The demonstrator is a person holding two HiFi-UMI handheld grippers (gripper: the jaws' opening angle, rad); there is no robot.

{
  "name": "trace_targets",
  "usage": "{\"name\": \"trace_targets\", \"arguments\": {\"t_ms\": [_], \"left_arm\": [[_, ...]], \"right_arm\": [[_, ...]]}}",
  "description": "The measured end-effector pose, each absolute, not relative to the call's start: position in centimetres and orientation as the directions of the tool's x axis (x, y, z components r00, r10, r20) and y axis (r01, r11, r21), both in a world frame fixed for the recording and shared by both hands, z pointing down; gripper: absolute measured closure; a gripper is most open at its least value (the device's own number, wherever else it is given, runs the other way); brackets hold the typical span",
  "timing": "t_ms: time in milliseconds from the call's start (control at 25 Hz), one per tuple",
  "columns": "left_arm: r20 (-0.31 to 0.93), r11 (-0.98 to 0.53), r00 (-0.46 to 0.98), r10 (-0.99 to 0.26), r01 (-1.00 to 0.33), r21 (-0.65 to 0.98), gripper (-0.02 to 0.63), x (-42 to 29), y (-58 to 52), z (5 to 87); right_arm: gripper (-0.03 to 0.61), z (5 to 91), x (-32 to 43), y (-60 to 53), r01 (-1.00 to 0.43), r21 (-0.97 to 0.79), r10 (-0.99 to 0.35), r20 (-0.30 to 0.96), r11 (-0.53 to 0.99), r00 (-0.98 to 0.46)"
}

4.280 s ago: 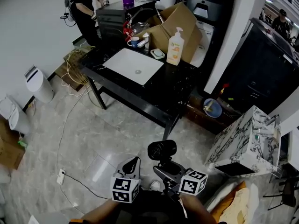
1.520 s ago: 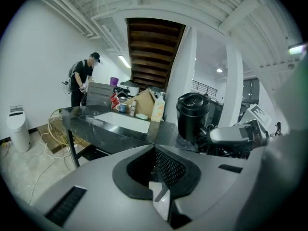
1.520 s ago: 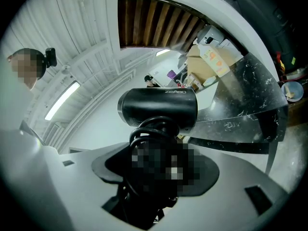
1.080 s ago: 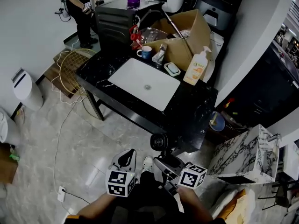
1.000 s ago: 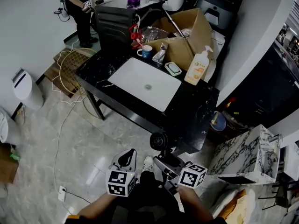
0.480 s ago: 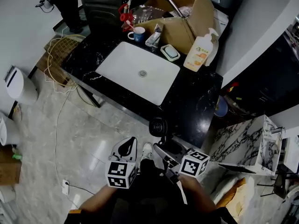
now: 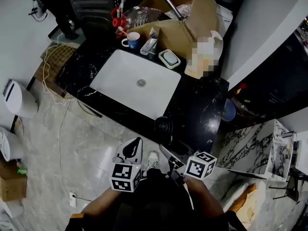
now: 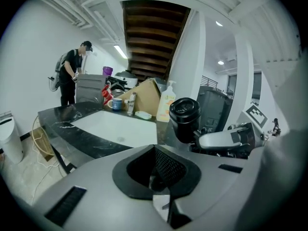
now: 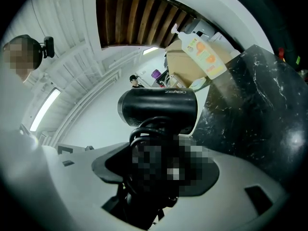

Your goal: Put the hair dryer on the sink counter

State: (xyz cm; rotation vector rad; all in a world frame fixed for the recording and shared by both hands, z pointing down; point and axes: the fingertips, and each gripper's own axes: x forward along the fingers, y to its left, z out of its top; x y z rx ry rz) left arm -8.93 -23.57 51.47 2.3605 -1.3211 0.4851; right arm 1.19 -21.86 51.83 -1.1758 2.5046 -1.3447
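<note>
I hold the hair dryer (image 7: 163,125) clamped in the right hand-held gripper (image 7: 172,153), above the table (image 7: 204,109) edge ahead; left hand-held gripper (image 7: 131,150) closed, empty. Releasing here risks it falling off.

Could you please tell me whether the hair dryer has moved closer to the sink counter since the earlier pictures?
Yes. The hair dryer, earlier over the floor, now reaches the sink counter at its near edge.
</note>
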Motion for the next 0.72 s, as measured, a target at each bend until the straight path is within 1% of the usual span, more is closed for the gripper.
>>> {"name": "trace_targets", "arguments": {"t_ms": [400,720], "left_arm": [[0.500,-0.515,0.498,-0.709,-0.849,0.116,0.606,-6.0,-27.2,50.5],[0.490,-0.533,0.513,-0.705,-0.839,0.110,0.606,-4.8,-29.8,49.9]], "right_arm": [[0.284,52.9,4.2,-26.0,-0.616,-0.742,-0.700,0.291,0.265,-0.652],[0.284,53.9,5.8,-28.1,-0.670,-0.716,-0.727,0.352,0.197,-0.590]]}}
